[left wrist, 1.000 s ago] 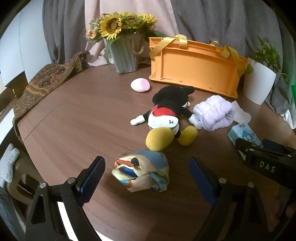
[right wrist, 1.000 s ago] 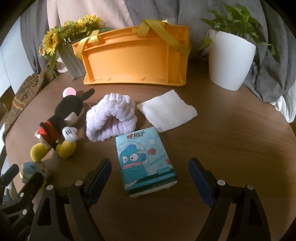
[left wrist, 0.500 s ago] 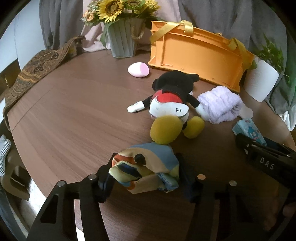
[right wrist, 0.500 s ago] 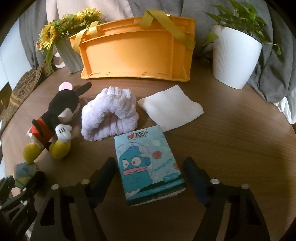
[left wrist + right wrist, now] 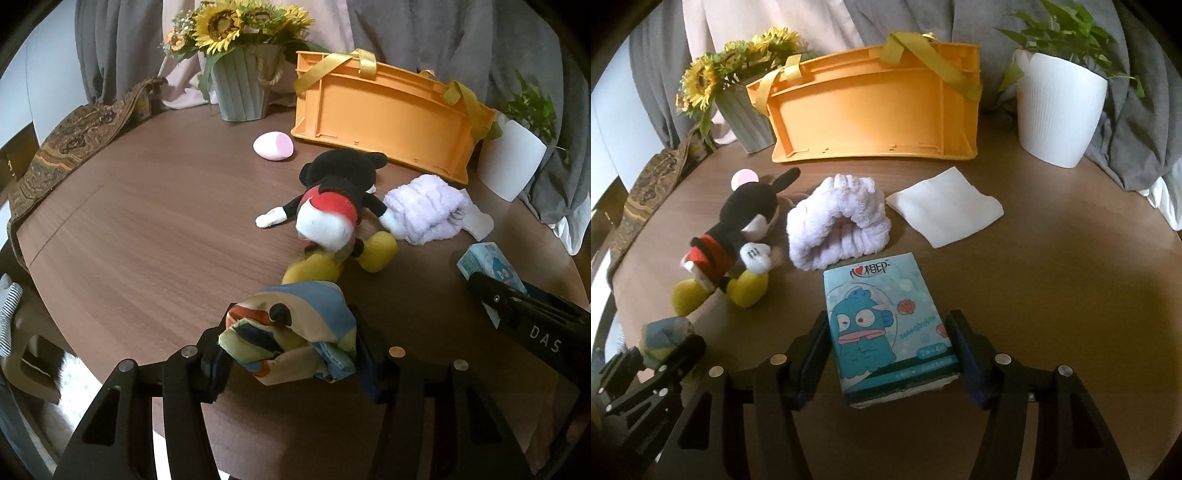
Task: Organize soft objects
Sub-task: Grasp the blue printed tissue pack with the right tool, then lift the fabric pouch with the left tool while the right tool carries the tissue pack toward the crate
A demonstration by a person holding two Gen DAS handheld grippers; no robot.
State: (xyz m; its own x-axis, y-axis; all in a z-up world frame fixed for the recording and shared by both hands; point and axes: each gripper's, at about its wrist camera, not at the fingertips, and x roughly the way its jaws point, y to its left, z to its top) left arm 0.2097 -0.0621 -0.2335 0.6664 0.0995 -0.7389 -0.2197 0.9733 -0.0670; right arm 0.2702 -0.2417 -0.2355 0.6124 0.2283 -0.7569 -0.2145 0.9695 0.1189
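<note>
The orange basket [image 5: 871,110] lies tipped at the table's [image 5: 147,229] far edge. Closing right gripper [image 5: 890,350] jaws flank the tissue pack [image 5: 886,325], which could be crushed; the left gripper [image 5: 291,347], closing on the cloth bundle [image 5: 291,328], might lose loose folds

"DAS" on right hand-held gripper [image 5: 491,295]

left wrist: low, close over its gripper, looking forward and down across table [image 5: 140,229] | right wrist: likewise, beside it | shared: mouse plush [image 5: 332,206] [image 5: 738,240], lilac towel [image 5: 424,208] [image 5: 838,221], orange basket [image 5: 380,114] [image 5: 871,114]
</note>
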